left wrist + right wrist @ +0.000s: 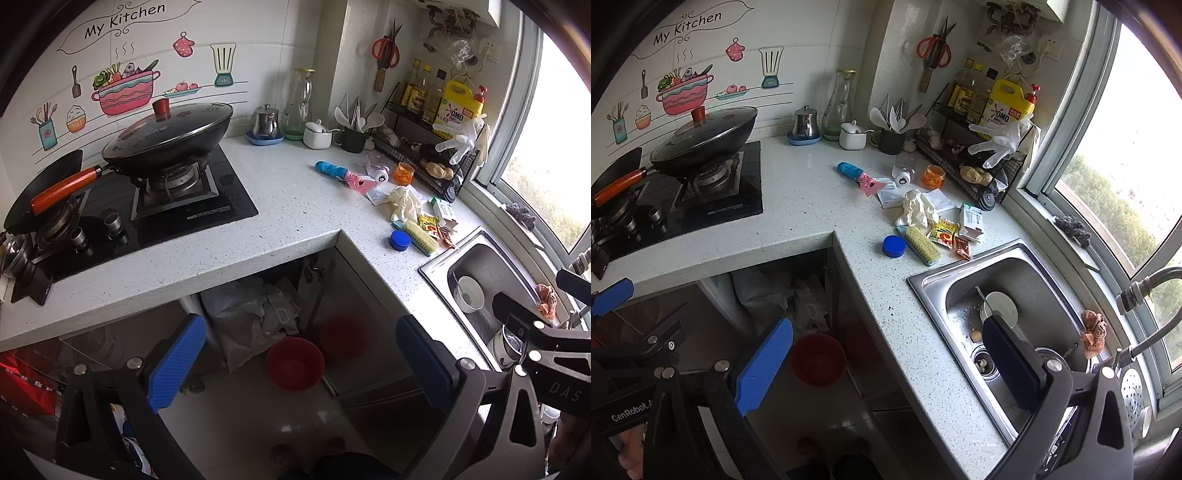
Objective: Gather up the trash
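Left tongs (295,363) gape empty over the floor, the bin bag (251,317) under the bench (295,206) just ahead. Right tongs (886,365) hang wide open too, nothing held. Trash lies ahead on the bench beside the sink (997,295): crumpled glove (916,212), yellow sachet (942,232), its long axis running toward the window. Right looks nearer.

Bare countertop (812,206) (left side) fronts the litter (919,214).
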Demonstrator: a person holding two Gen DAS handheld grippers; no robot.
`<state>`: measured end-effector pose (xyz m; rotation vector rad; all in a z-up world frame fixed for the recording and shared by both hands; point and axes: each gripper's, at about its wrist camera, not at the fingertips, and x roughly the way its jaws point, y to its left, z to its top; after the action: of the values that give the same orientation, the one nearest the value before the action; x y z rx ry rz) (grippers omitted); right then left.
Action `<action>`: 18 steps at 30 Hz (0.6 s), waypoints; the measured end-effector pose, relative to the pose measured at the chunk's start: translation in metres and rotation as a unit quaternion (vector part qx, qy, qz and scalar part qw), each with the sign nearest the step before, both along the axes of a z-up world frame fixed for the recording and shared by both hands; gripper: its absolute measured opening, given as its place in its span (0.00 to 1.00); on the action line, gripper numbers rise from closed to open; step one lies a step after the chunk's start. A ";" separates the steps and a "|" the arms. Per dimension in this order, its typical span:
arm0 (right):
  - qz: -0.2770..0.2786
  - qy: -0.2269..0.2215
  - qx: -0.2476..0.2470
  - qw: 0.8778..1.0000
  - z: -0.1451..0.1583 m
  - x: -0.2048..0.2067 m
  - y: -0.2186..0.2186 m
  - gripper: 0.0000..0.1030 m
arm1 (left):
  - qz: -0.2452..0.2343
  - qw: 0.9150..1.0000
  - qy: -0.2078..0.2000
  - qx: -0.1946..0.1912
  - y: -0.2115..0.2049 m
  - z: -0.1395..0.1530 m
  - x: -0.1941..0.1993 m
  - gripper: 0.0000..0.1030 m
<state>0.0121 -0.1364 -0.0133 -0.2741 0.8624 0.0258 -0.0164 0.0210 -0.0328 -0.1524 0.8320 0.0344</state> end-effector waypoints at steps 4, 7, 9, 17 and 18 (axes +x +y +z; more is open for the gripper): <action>-0.001 0.000 0.002 1.000 0.000 0.000 0.000 1.00 | 0.002 1.000 0.000 0.002 0.000 0.000 0.000 0.99; -0.001 0.000 0.000 1.000 -0.001 0.000 0.001 1.00 | 0.001 1.000 -0.003 0.001 0.001 0.001 -0.001 0.99; -0.002 0.002 -0.001 1.000 -0.001 0.000 0.002 1.00 | 0.000 1.000 -0.004 0.000 0.001 0.002 -0.001 0.99; 0.003 0.004 0.003 1.000 0.000 0.001 0.004 1.00 | -0.001 1.000 -0.006 0.002 0.002 0.003 -0.002 0.99; 0.004 0.004 0.002 1.000 0.000 0.002 0.005 1.00 | -0.003 1.000 -0.006 -0.002 0.002 0.004 -0.002 0.99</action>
<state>0.0138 -0.1316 -0.0134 -0.2735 0.8683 0.0359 -0.0185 0.0234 -0.0292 -0.1527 0.8202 0.0260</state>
